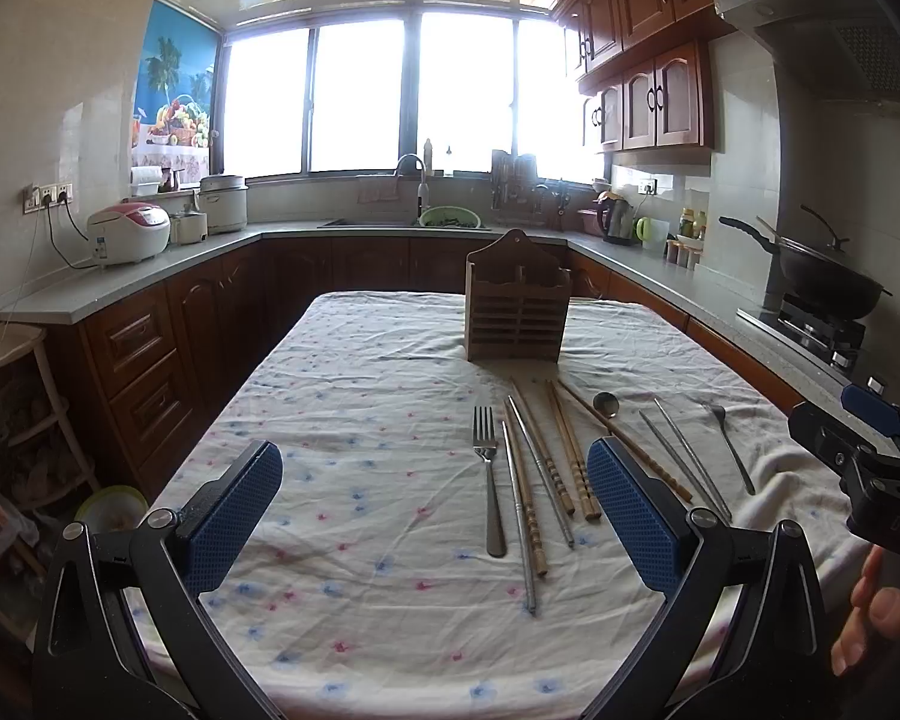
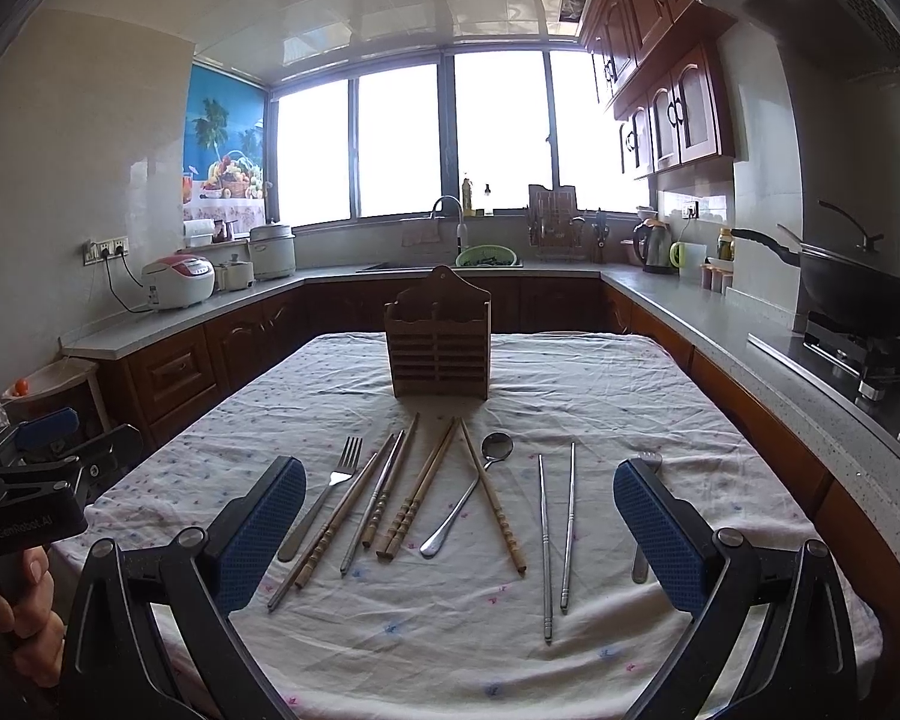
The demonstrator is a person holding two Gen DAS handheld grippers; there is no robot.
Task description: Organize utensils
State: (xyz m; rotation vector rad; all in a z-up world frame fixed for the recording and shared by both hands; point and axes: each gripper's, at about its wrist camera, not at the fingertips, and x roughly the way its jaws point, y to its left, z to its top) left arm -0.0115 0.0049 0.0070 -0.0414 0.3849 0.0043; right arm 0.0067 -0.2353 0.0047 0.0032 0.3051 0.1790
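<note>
A kitchen with wood cabinets and a wide window (image 2: 450,138) surrounds a table under a flowered cloth (image 2: 600,384). A wooden utensil holder (image 2: 439,341) stands upright near its far edge; forks, chopsticks (image 2: 414,495) and a spoon (image 2: 468,495) lie scattered mid-table. The left gripper (image 1: 435,519) and right gripper (image 2: 459,531) hover with jaws spread wide, holding nothing.

Blown-out window (image 1: 414,90) backlights the kitchen — dim foreground, sharp focus, fisheye-bent, vignetted edges.
</note>
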